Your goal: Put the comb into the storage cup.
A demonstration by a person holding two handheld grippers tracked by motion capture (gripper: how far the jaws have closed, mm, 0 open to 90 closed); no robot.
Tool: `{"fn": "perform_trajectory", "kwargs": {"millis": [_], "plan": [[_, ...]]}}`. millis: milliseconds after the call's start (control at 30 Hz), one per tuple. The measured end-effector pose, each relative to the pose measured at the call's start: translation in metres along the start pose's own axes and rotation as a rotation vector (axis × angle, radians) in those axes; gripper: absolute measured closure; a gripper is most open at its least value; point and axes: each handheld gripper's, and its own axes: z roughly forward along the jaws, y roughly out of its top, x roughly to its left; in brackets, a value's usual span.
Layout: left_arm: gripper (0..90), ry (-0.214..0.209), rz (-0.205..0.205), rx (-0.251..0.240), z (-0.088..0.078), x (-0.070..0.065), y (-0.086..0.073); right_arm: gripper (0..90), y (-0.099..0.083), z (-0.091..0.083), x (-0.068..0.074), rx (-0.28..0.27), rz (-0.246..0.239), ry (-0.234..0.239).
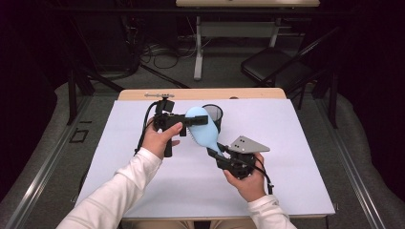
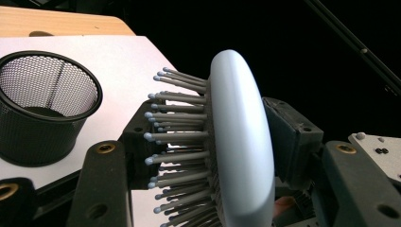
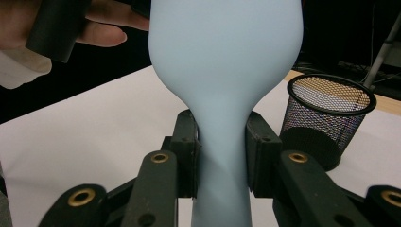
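A light blue hairbrush [image 1: 203, 129] hangs above the white table [image 1: 286, 143], held at both ends. My right gripper [image 1: 215, 153] is shut on its narrow handle, with both pads pressed against the neck [image 3: 221, 151]. My left gripper [image 1: 193, 120] spans the oval head. In the left gripper view one pad sits against the smooth back of the hairbrush [image 2: 241, 132] and the other meets the tips of the grey bristles [image 2: 179, 137]. The head of the hairbrush [image 3: 227, 56] rises toward the left hand [image 3: 94, 23].
A black mesh cup [image 1: 213, 114] stands upright on the table just behind the brush, empty as far as its inside shows [image 2: 42, 109]. A wooden strip [image 1: 200, 94] runs along the table's far edge. A folding chair [image 1: 272, 67] and table legs stand beyond it.
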Motion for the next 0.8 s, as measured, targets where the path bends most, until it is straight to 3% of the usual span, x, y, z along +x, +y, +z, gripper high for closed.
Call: {"fn": "perform_trajectory", "kwargs": {"millis": [800], "plan": [[47.7,-0.024,-0.11,0.029,-0.0007,0.0039,-0.0014,69.2,-0.0039,0.0026,0.0003,0.008,-0.004,0.008]]}}
